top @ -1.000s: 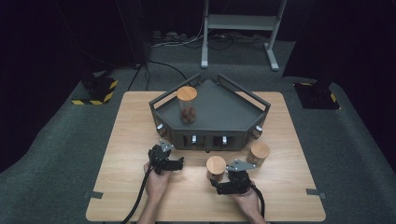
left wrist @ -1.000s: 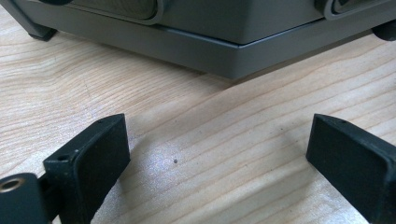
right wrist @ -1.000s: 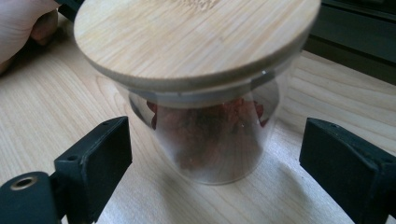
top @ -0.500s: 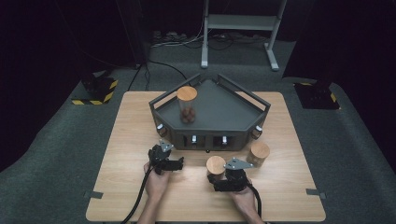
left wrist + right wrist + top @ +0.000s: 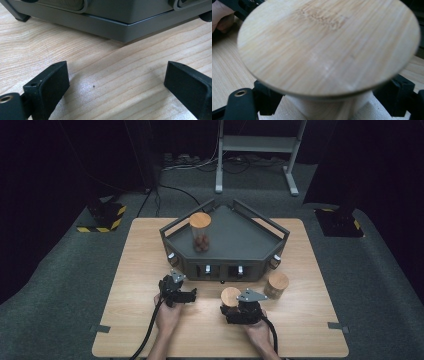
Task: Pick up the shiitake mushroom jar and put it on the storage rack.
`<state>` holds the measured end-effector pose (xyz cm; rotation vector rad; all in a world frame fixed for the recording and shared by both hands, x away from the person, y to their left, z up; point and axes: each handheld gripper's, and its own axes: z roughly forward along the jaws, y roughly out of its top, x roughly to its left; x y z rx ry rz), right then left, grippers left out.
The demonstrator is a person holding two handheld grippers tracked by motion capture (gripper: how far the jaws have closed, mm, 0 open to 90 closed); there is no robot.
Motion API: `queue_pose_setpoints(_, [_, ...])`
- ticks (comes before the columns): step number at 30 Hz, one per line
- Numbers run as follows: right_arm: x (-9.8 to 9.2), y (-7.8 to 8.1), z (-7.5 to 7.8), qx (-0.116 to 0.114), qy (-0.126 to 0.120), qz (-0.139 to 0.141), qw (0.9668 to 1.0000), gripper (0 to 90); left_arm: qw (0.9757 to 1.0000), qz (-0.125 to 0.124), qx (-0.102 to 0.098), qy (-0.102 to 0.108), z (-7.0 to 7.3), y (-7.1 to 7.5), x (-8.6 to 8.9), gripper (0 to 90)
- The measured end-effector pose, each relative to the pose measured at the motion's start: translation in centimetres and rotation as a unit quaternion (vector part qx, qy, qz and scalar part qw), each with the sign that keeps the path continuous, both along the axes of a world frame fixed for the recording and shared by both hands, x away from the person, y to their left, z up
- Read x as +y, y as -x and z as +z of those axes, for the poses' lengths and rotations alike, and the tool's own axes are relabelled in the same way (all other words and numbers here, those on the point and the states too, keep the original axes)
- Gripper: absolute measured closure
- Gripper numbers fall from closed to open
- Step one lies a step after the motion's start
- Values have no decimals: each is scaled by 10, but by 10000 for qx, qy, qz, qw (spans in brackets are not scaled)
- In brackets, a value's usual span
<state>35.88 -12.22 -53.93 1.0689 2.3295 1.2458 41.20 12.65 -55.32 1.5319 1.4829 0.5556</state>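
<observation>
**Two jaws close in on a wooden-lidded jar**

Two black jaws of the right gripper (image 5: 234, 306) stand on either side of a small jar (image 5: 230, 297) near the front of the wooden table (image 5: 135, 260). In the right gripper view, the jar's round bamboo lid (image 5: 329, 46) spreads wide above the jaws, and the pale body below it sits between the two fingers (image 5: 265, 96), one at each flank. The jaws have just been closing, with the jar between them; the lid overhangs the contact line, so whether the pads press on the body cannot be told. A faint mark is burned into the lid's top, too blurred to read.

The left gripper (image 5: 172, 285) rests low over the table, its jaws spread wide with nothing between them but bare wood grain. Ahead of it, in the left gripper view, lies the lower edge of a grey tray (image 5: 130, 25).

From the high view, that tray (image 5: 240, 245) stands at the table's middle with a taller lidded jar (image 5: 200, 231) of brown pieces on it. A second small jar (image 5: 276, 285) stands just beside the tray's front right corner, near the one between the jaws.
</observation>
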Motion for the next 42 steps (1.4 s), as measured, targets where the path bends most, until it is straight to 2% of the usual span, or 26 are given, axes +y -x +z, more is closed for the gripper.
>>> queue_pose_setpoints(5, [3,2,0,-144,107,-28,9998,236,10000,0,1,2,0,0,0,57])
queue_pose_setpoints(20, [4,7,5,-367,258,-37,9990,255,10000,-1,3,-1,0,0,0,57])
queue_pose_setpoints(42, [-1,2,40,-447,189,-6,9988,255,10000,-12,5,-6,0,0,0,55])
